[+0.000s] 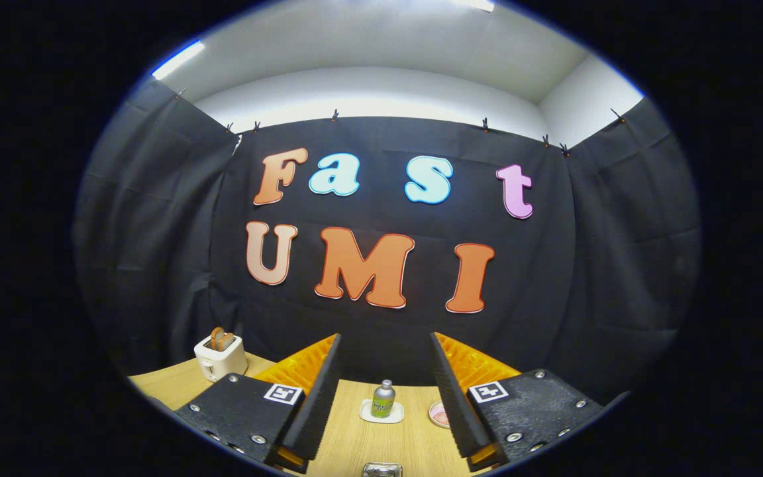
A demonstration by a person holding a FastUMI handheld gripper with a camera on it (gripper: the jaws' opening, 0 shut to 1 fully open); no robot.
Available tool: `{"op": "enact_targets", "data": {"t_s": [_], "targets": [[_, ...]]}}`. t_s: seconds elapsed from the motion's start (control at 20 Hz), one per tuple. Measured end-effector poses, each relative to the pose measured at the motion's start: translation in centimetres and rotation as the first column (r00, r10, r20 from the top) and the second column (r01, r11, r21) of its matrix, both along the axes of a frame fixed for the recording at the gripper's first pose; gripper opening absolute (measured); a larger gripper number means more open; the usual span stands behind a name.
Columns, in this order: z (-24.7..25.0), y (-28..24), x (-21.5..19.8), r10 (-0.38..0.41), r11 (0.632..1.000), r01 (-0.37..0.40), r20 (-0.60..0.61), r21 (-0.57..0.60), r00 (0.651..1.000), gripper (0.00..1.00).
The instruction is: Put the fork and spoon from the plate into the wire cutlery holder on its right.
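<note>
The gripper hangs above a wooden table, its fingers spread wide around nothing. Between and beyond them a small bottle stands on a white coaster. A toaster holding bread sits off left. Fork, spoon and holder cannot be made out.

The pale wooden surface carries a white toaster at its far left with bread in its slots. A small bottle stands upright on a white coaster. Beside it lies what may be a pinkish dish, partly hidden. The claw is spread wide with nothing between its fingers.
</note>
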State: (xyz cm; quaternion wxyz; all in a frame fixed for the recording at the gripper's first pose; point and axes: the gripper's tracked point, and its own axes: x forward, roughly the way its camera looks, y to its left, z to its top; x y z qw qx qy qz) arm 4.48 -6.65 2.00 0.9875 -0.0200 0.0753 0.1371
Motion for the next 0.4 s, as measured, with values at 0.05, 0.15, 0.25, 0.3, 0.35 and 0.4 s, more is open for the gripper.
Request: {"op": "enact_targets", "data": {"t_s": [0.05,0.15,0.25,0.3,0.35,0.4], "targets": [[0.3,0.2,-0.2,0.014,1.000,-0.014,0.015,0.004,1.000,0.80],[0.5,0.6,-0.4,0.031,1.000,-0.031,0.037,0.001,0.999,0.90],[0.9,0.6,-0.4,0.033,0.999,-0.033,0.068,-0.006,0.997,0.94],[1.2,0.7,-0.4,0.038,0.999,-0.038,0.088,-0.008,0.995,0.96],[1.5,0.9,-0.6,0.048,0.999,-0.047,0.106,-0.012,0.993,0.97],[1.7,0.8,-0.7,0.049,0.999,-0.048,0.126,-0.012,0.991,0.98]]}}
